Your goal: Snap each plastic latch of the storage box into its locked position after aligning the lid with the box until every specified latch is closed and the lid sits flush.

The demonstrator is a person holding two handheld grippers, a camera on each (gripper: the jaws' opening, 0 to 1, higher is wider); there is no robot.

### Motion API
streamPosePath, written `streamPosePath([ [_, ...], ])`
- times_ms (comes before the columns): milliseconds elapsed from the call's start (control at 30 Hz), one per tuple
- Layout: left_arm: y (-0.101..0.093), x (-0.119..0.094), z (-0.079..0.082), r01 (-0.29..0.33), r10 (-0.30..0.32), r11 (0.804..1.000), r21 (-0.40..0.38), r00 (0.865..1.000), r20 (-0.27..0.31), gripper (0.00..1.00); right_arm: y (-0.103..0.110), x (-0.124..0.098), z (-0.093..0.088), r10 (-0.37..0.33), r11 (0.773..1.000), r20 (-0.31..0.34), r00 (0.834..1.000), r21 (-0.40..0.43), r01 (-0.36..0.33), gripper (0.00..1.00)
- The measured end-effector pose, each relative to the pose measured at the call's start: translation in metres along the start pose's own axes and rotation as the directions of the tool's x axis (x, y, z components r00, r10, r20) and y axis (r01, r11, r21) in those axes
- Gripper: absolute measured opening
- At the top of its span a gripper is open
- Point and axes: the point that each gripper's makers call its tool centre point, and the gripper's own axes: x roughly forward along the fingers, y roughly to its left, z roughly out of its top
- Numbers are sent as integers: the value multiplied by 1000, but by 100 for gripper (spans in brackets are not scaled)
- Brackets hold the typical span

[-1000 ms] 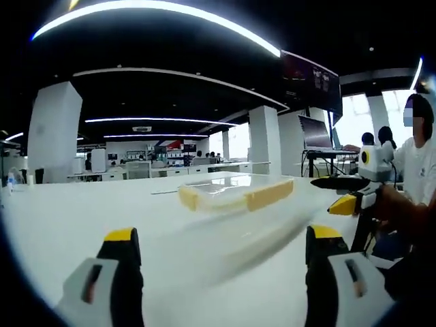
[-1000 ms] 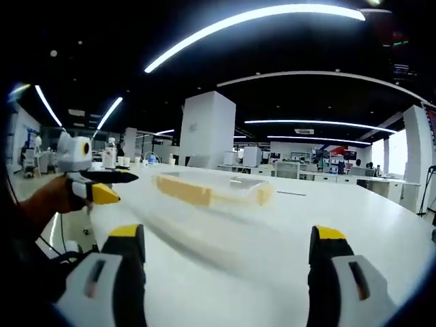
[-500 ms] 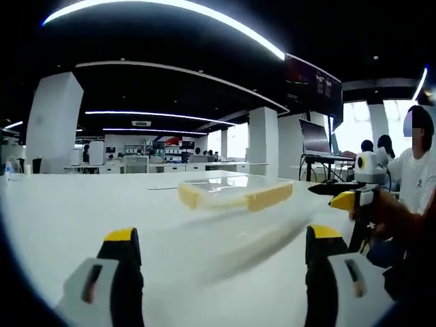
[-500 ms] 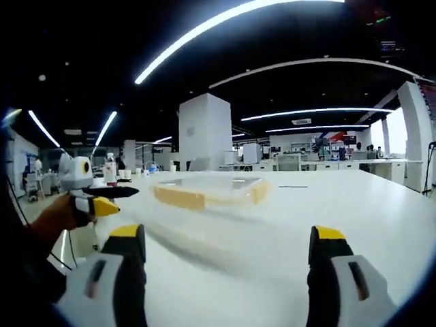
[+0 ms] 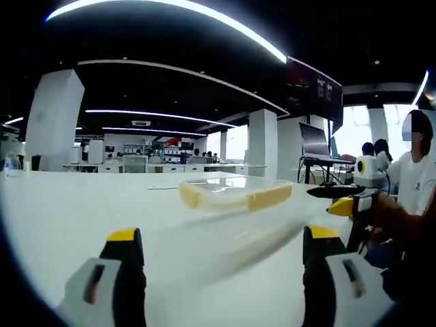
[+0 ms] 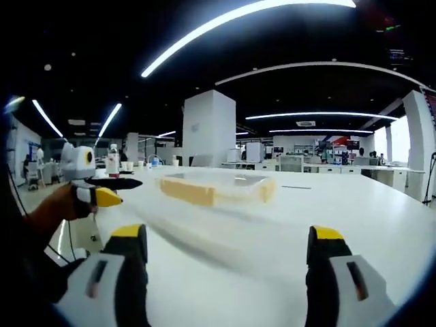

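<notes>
You are holding both grippers low over the white counter [image 5: 61,218], the left gripper [image 5: 221,248] and right gripper [image 6: 225,248] each hanging with jaws spread wide and gripping nothing. The shallow clear plastic storage box [image 5: 235,193] with yellow latches [image 5: 268,197] is sitting well apart from both, out toward the counter's middle. It is looking light, thin-walled and slick; press at the latches. Its contents are impossible to tell.
</notes>
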Motion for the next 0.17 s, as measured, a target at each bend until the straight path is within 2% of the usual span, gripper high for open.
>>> streamPosePath([
  [167,-2,0,0,-5,5,1000,8,1000,0,96,0,-1,-2,12,1000,-7,1000,-16,-13,99],
])
